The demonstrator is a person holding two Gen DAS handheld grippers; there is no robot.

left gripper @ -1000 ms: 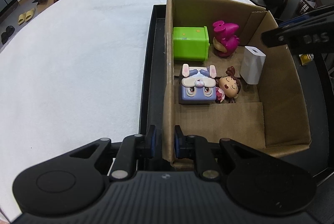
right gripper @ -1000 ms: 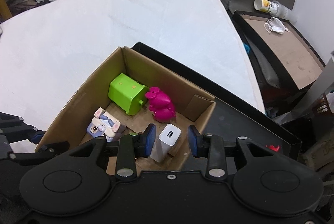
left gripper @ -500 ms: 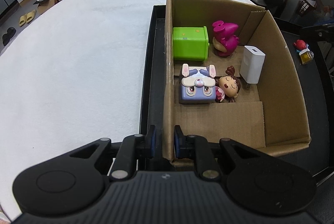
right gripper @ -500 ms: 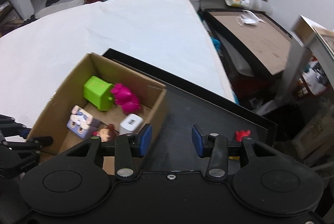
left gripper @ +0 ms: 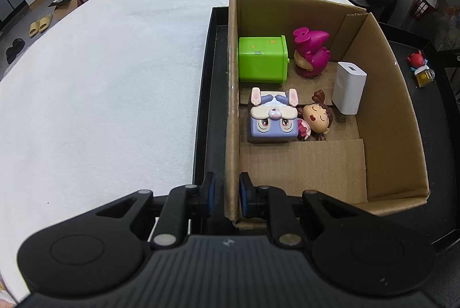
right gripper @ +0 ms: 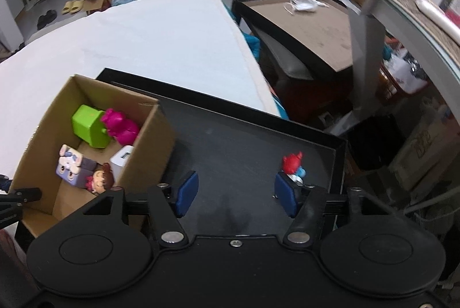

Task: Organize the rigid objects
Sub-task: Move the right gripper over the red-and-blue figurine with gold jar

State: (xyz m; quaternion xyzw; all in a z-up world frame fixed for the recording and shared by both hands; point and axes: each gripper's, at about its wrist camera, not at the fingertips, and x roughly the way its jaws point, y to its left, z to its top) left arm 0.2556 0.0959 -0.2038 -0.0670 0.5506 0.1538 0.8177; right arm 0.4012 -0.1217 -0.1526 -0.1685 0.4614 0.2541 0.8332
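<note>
Left gripper (left gripper: 225, 194) pinches the box (left gripper: 233, 112) wall at lower centre; right gripper (right gripper: 235, 193) gapes wide beside the red toy (right gripper: 291, 164).

The right gripper (right gripper: 235, 194) is now clear of the box (right gripper: 149, 147) and over the black tray (right gripper: 244, 141), its jaws spread wide where a second ago they sat close around the white charger (right gripper: 122, 160). The charger stands free in the box. The red figure (right gripper: 291, 164) now sits just past the right fingertip (right gripper: 284, 193).
</note>
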